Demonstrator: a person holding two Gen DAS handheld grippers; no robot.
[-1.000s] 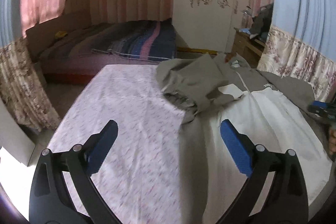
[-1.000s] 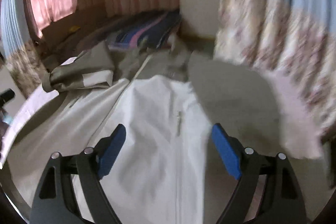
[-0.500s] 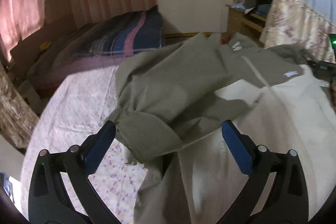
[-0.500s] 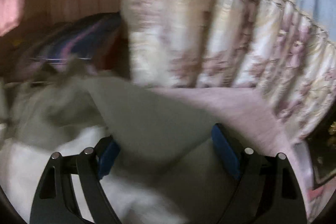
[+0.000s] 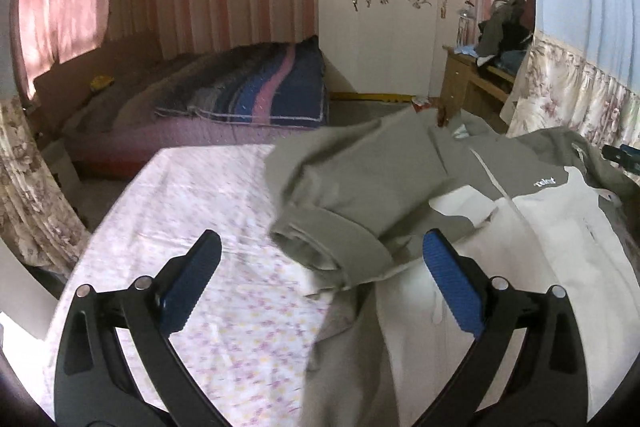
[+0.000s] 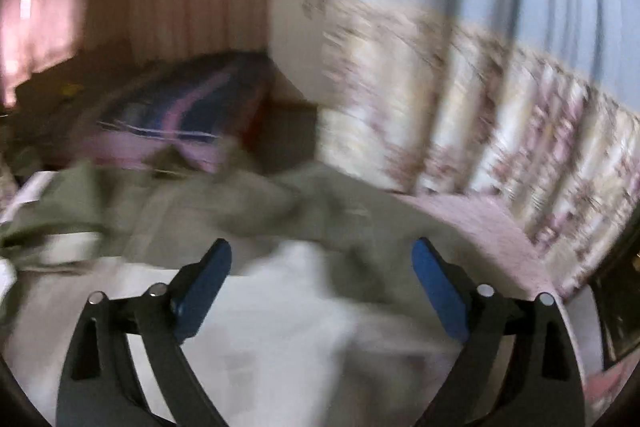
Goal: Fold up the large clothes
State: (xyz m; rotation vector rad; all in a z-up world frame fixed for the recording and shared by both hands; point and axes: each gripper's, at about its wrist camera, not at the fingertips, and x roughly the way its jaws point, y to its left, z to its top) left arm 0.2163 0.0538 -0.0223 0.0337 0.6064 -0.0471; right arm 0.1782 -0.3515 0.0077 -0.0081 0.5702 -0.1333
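A large olive-grey and cream jacket [image 5: 520, 227] lies spread on a bed with a floral sheet [image 5: 208, 211]. Its left sleeve [image 5: 344, 195] is folded across the body, the cuff [image 5: 336, 247] near the sheet. My left gripper [image 5: 320, 283] is open and empty, hovering just in front of the cuff. In the blurred right wrist view the jacket [image 6: 280, 307] fills the lower half. My right gripper [image 6: 322, 285] is open and empty over the jacket's cream front, near its olive right shoulder area [image 6: 384, 235].
A second bed with a striped blanket [image 5: 248, 95] stands beyond. A white wardrobe [image 5: 384, 27] and a wooden desk with clothes [image 5: 480, 75] are at the back right. Floral curtains [image 6: 480, 115] hang along the right side of the bed.
My left gripper has pulled back and lifted a little from the folded sleeve. My right gripper has swung left from the curtain side back over the jacket. Both stayed open.
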